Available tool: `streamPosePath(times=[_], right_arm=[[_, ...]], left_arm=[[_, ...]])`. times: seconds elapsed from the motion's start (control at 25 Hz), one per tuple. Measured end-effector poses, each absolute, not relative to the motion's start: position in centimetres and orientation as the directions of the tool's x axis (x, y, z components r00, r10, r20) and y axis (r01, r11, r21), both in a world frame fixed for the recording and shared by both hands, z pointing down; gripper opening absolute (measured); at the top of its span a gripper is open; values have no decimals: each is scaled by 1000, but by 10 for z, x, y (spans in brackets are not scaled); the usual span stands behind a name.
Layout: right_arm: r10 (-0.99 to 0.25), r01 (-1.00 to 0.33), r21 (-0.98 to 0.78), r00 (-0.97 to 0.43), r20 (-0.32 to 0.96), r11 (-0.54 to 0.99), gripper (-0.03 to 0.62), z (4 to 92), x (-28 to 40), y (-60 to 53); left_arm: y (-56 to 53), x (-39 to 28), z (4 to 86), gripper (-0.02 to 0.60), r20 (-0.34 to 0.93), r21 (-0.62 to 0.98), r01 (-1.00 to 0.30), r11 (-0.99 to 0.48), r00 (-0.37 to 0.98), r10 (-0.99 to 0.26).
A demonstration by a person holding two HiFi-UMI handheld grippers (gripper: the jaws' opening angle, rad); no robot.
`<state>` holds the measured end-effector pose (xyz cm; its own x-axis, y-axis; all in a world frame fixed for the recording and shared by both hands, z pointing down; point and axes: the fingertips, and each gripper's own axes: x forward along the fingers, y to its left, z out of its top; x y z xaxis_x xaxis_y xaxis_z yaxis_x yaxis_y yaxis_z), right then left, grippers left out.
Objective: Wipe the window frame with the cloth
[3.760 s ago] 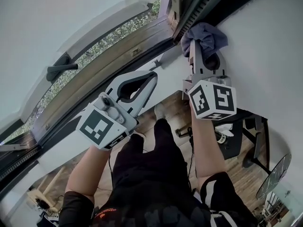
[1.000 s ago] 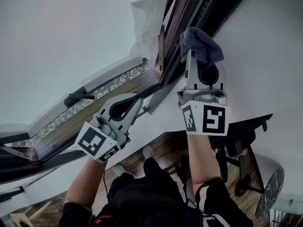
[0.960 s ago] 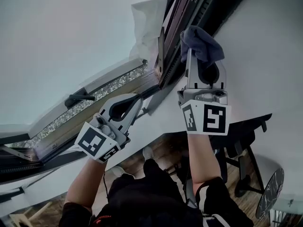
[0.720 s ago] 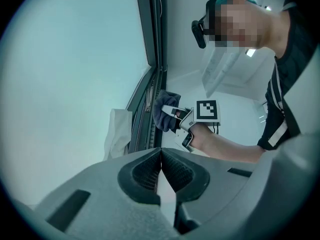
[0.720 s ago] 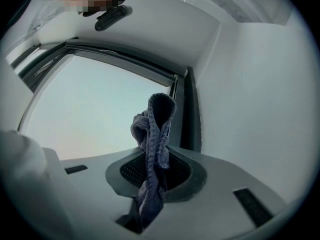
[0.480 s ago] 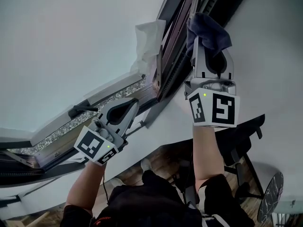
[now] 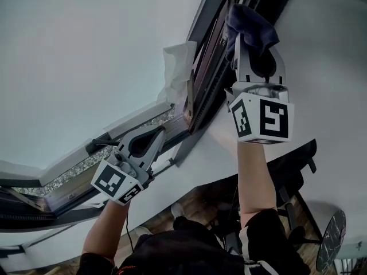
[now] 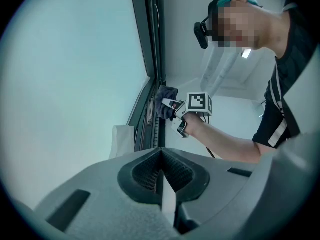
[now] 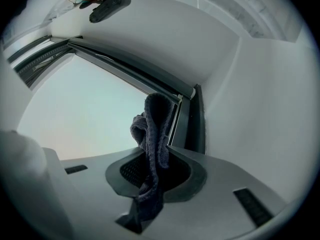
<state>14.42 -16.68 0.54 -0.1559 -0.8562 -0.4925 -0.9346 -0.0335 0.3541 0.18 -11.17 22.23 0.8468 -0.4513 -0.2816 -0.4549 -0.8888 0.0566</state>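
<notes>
Background: pale window glass, with the dark window frame at upper middle.
Right gripper: your jaws clamp the cloth at the frame, upper right.
Left gripper: your jaws are together, lower left.

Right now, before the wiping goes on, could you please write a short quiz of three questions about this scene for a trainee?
1. True or false: the left gripper holds the dark blue knitted cloth.
2. Which thing is this cloth nearest to? A. the dark window frame; B. the wooden floor; C. the black chair.
3. Fill in: the fingers of the left gripper are ____ (apart or together).
Key: 1 false, the right gripper holds it; 2 A; 3 together.
</notes>
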Motion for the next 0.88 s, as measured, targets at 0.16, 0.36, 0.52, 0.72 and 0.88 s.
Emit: streamPosePath(times=[0.16, 0.36, 0.52, 0.72, 0.88], right_arm=[[-846, -929, 365, -153, -510, -52, 60, -10, 143, -171], [-848, -921, 383, -149, -508, -67, 60, -13, 144, -177], [-858, -914, 400, -145, -493, -76, 60, -6, 142, -183], [-867, -909, 409, -132, -480, -87, 60, 2, 144, -185], [-875, -904, 417, -125, -469, -95, 60, 9, 143, -187]], left_arm=[[-114, -1, 220, 21, -286, 53, -460, -886, 844, -455], [-118, -3, 224, 21, -283, 59, -463, -885, 842, -459], [-121, -3, 227, 21, -280, 64, -463, -884, 842, -461], [-122, -3, 230, 21, -276, 66, -456, -887, 846, -456], [-122, -4, 232, 21, -270, 73, -454, -888, 848, -455]])
